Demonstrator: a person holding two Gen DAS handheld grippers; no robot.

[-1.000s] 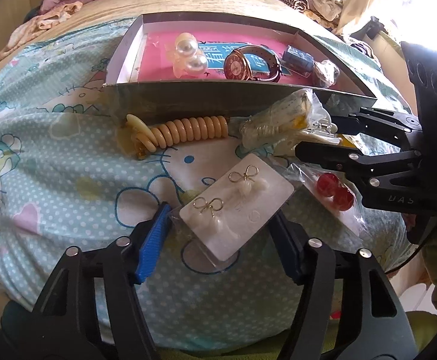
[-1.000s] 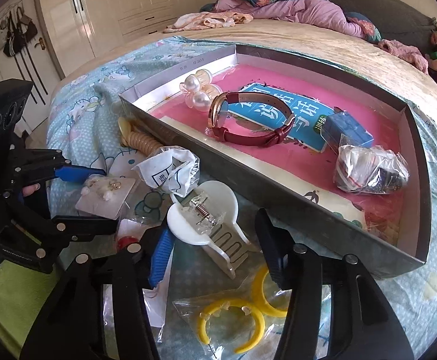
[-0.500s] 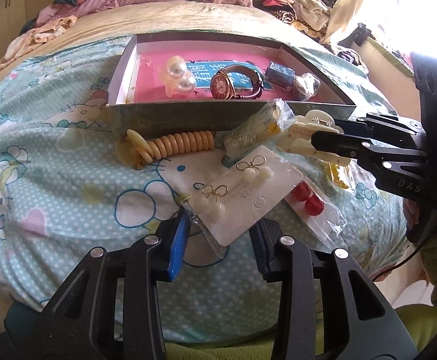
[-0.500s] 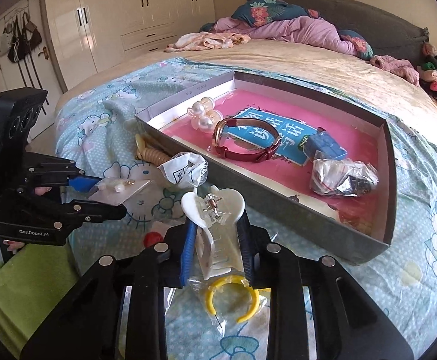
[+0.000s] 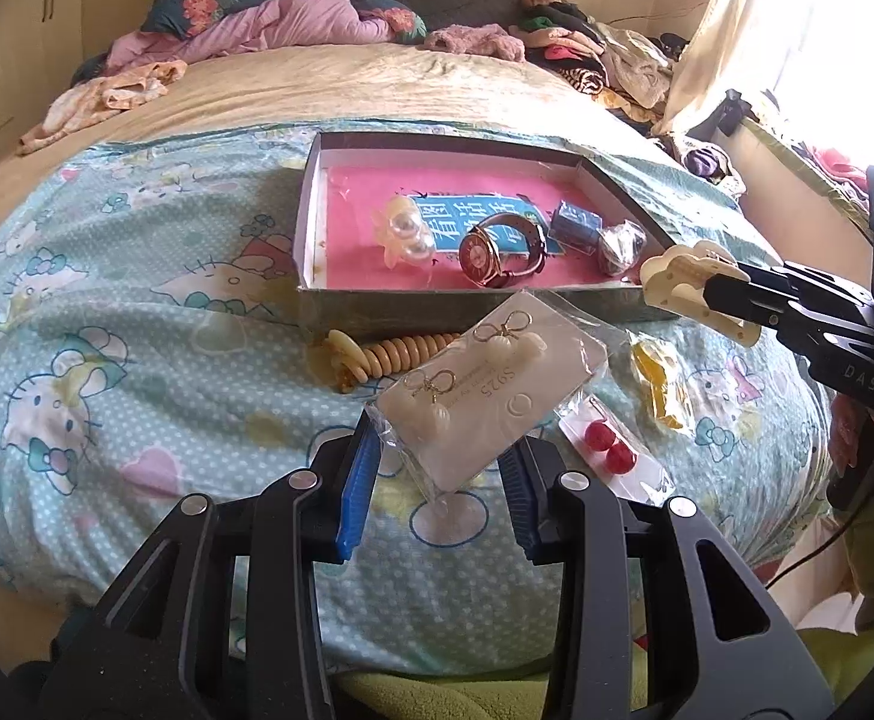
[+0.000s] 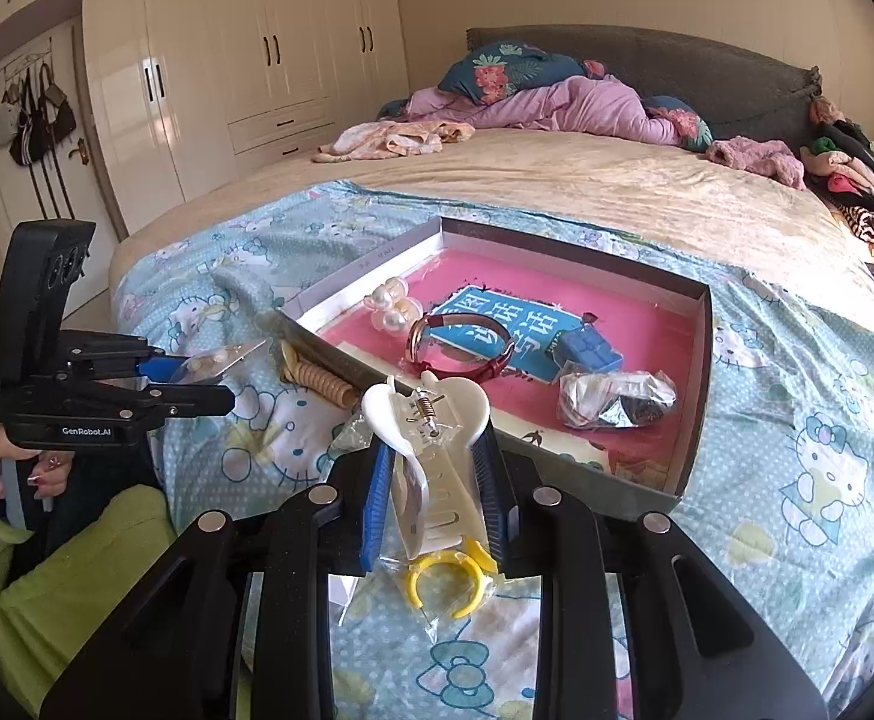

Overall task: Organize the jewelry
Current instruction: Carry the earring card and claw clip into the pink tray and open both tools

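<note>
My left gripper (image 5: 440, 468) is shut on a bagged white card of pearl bow earrings (image 5: 491, 396) and holds it above the bed, in front of the tray. My right gripper (image 6: 434, 474) is shut on a cream hair claw clip (image 6: 428, 438), lifted near the tray's front wall; the clip also shows in the left wrist view (image 5: 686, 288). The shallow tray (image 5: 311, 222) with a pink floor holds pearl ornaments (image 5: 404, 234), a red-strap watch (image 5: 497, 249), a blue box (image 5: 575, 222) and a bagged dark item (image 5: 620, 243).
On the Hello Kitty sheet in front of the tray lie a beige bead bracelet (image 5: 389, 354), bagged red bead earrings (image 5: 608, 450) and a bagged yellow ring piece (image 6: 446, 582). Clothes and bedding are piled at the head of the bed (image 5: 293, 24). A wardrobe (image 6: 257, 60) stands left.
Both grippers closed on their items and rose: the left lifted the earring card off the sheet, the right lifted the claw clip. Both drew back from the tray.
</note>
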